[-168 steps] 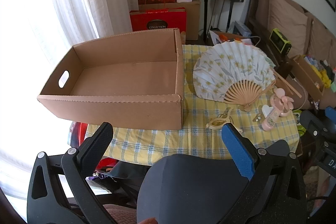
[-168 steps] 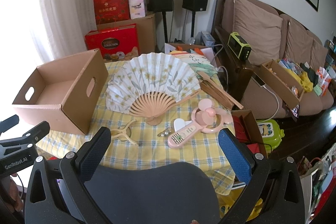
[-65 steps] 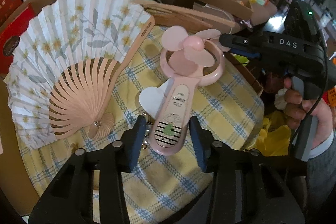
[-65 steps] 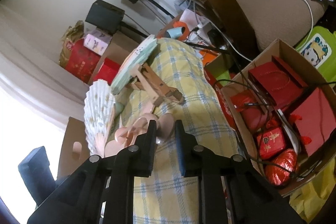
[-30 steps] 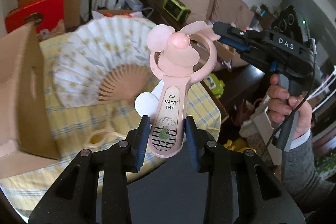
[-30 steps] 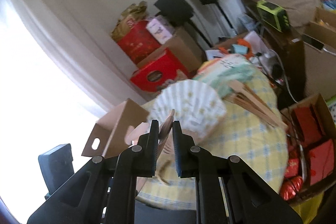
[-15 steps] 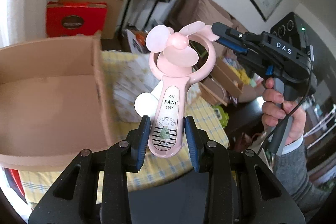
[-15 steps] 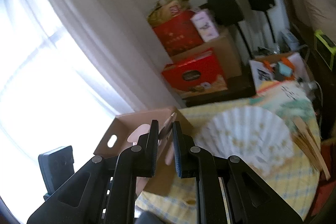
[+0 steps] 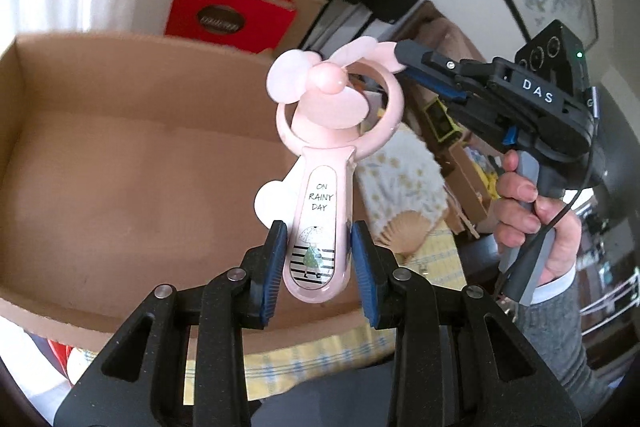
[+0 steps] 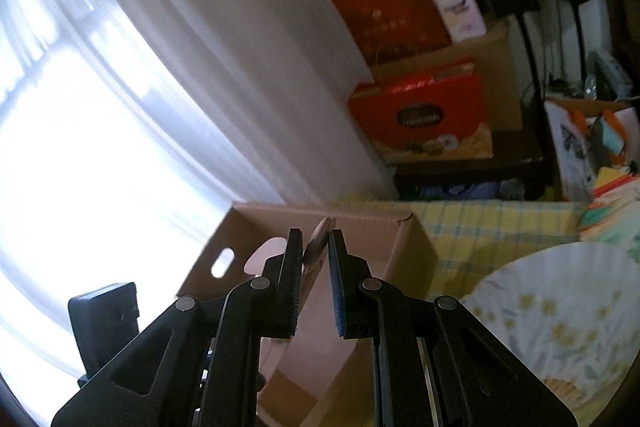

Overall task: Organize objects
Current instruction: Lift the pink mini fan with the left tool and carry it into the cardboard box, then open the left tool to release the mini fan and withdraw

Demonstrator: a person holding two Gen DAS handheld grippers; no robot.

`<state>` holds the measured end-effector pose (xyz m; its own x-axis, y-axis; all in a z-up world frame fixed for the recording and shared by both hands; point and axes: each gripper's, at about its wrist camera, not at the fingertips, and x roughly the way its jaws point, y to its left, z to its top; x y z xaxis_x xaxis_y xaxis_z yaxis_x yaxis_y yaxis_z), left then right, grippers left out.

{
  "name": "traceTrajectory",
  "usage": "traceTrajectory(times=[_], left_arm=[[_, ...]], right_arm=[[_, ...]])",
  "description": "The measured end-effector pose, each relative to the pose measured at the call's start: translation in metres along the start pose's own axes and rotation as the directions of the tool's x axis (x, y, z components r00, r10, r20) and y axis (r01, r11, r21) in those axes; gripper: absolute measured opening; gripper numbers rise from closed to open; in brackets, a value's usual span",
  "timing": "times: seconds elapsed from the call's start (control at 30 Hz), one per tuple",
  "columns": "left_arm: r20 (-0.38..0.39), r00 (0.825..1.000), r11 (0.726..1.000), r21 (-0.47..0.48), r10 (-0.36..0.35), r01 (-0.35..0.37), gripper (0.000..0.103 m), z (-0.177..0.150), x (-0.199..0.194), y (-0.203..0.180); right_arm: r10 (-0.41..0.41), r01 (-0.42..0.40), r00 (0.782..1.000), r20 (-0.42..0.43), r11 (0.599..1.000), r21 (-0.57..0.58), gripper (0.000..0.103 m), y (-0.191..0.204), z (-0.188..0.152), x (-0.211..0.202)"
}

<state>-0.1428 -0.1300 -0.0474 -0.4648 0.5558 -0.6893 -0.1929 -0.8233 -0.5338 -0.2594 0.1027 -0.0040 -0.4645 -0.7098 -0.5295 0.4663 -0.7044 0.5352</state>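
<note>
Left gripper [image 9: 318,267]: blue ribbed pads close against both flat sides of the handle of the pink hand fan [image 9: 326,163], near its rounded lower end. Fan held upright in the air, over the near edge of the cardboard box [image 9: 120,155]. Right gripper [image 10: 314,267], seen from the left wrist at [image 9: 404,61]: jaws nearly together, pinching a thin blade tip at the top of the fan's ring; a hand [image 9: 536,211] grips its stock.

Handling, judged: fan is a light, stiff, hollow plastic shell, glossy and likely slippery under the pads. Handle is the sound hold. The blades look soft and thin, the ring slender; both poor to load. A two-point hold keeps it from swinging.

Materials: fan is smooth pink plastic, oblong printed label on the handle, round hub, rounded petal blades. Box is matte brown corrugated board, open top, bare floor, oval hand slot [image 10: 223,262] in the end wall. Beyond, on the yellow checked tablecloth [image 10: 500,223], by the box's far corner, a pleated paper fan [image 10: 560,299] with wooden ribs.
</note>
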Motion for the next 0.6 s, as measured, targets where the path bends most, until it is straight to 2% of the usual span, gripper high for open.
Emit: traceTrajectory(times=[0.07,0.17,0.27,0.4,0.43,0.6], left_arm=[[-0.011,1.0,1.0,-0.018,0.008,-0.008,0.029,-0.001,0.007,0.01],[-0.042,0.999,1.0,-0.023,0.016,-0.017,0.006,-0.002,0.018,0.018],[-0.064,0.996,0.997,-0.019,0.069,-0.07,0.006,-0.004,0.028,0.02],[-0.06,0.996,0.998,-0.032,0.061,-0.063,0.006,-0.007,0.03,0.024],[-0.06,0.997,0.998,-0.033,0.055,-0.057,0.007,-0.008,0.029,0.024],[-0.046,0.993,0.994,-0.019,0.106,-0.106,0.038,-0.01,0.023,0.016]], right_arm=[[0.0,0.0,0.999,-0.038,1.0,0.0,0.011,-0.002,-0.004,0.018],[-0.009,0.008,0.996,-0.09,1.0,-0.009,0.011,-0.004,-0.01,0.041],[-0.057,0.052,0.991,-0.124,0.998,-0.038,0.011,-0.005,-0.017,0.055],[-0.08,0.075,0.988,-0.132,0.996,-0.041,0.011,-0.01,-0.023,0.055],[-0.08,0.076,0.988,-0.129,0.996,-0.041,0.012,-0.011,-0.024,0.052],[-0.105,0.099,0.989,-0.104,0.993,-0.069,0.012,-0.009,-0.027,0.03]])
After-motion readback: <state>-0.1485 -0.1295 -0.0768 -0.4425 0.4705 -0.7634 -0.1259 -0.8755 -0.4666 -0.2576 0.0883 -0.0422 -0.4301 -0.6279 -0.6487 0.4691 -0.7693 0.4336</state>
